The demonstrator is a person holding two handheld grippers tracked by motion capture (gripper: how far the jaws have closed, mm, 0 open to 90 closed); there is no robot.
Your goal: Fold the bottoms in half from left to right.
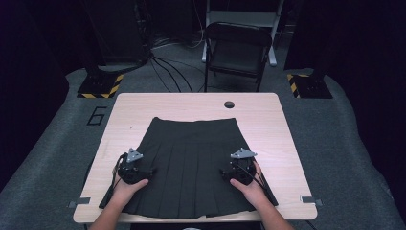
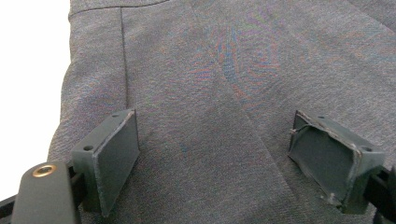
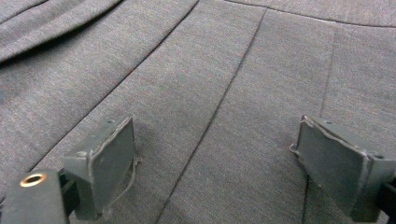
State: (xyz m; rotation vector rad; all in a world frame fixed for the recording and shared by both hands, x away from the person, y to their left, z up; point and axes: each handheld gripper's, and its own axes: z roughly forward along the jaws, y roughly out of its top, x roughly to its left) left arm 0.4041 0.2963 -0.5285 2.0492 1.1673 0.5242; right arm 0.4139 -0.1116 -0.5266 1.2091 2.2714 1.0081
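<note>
A dark pleated skirt (image 1: 191, 163) lies flat on the light wooden table (image 1: 268, 120), waistband at the far side, hem at the near edge. My left gripper (image 1: 139, 165) rests over the skirt's left side, and in the left gripper view (image 2: 215, 158) its jaws stand wide apart above the grey fabric (image 2: 201, 84), gripping nothing. On the skirt's right side sits my right gripper (image 1: 235, 165). In the right gripper view (image 3: 215, 163) its pads (image 3: 114, 158) are spread over the pleats (image 3: 224, 93), with no cloth pinched.
A round cable hole (image 1: 229, 104) marks the table's far edge. Behind the table stands a dark folding chair (image 1: 237, 48), with cables (image 1: 167, 67) on the floor. Bare wood borders the skirt left, right and at the back.
</note>
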